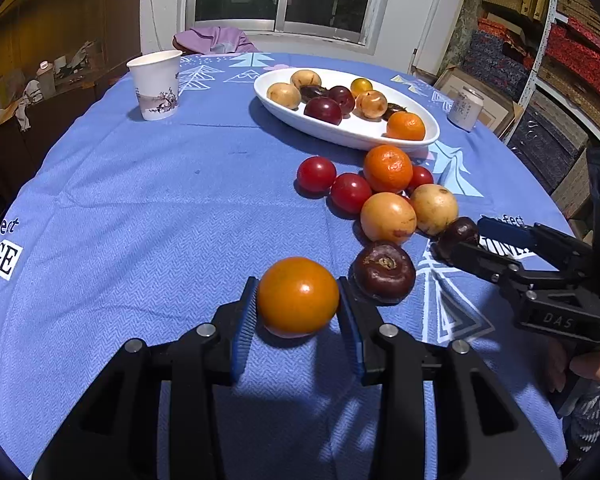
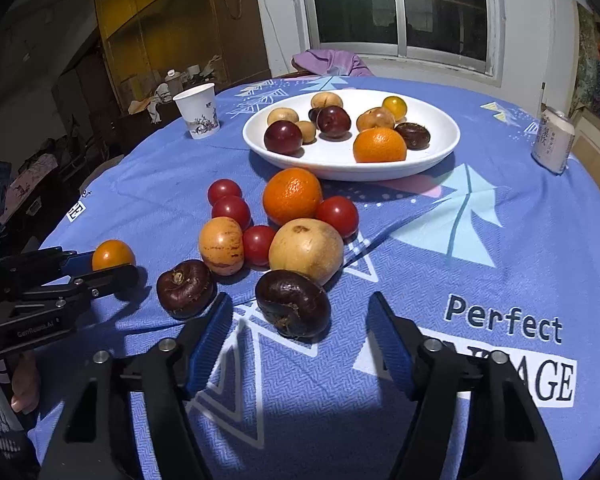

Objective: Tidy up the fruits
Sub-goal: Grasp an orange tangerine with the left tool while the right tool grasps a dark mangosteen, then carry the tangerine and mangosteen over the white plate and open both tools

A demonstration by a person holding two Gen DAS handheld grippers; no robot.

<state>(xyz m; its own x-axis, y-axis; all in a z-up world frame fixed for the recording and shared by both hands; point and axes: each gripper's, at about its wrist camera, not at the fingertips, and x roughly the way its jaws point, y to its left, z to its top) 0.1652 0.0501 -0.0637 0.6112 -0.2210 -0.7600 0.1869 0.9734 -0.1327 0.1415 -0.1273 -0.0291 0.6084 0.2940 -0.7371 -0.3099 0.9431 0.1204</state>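
My left gripper (image 1: 298, 312): closed on a small orange tomato (image 1: 298, 296), blue pads pressing its two sides; the fruit sits low at the tabletop (image 1: 140, 208), near me and a little apart from the loose heap.
My right gripper (image 2: 300, 344): jaws partly open with a gap on both sides of a dark brown fruit (image 2: 293, 309); the pads do not touch it, so it holds nothing.
Dark brown fruit: lies on the blue cloth between my right fingers, just in front of a pale yellow fruit (image 2: 306, 250) and touching or nearly touching it.
Second dark fruit (image 2: 185, 288): just left of my right gripper's left finger, stem scar turned up, between the two grippers.
Loose heap: a mandarin (image 2: 292, 197), four red tomatoes, one of them (image 2: 337, 215) at the mandarin's right, and an orange-yellow speckled fruit (image 2: 221, 246), all crowded together between me and the plate.
White plate (image 2: 440, 156): oval, beyond the heap; it holds another mandarin (image 2: 379, 145), two dark red plums, several pale brown fruits, a small yellow tomato and dark brown fruits.
Paper cup (image 2: 198, 114): upright, far left of the plate.
Drink can (image 2: 553, 145): upright, at the right edge of the tabletop.
My hands: fingers and a knitted cuff show behind each gripper's handle.
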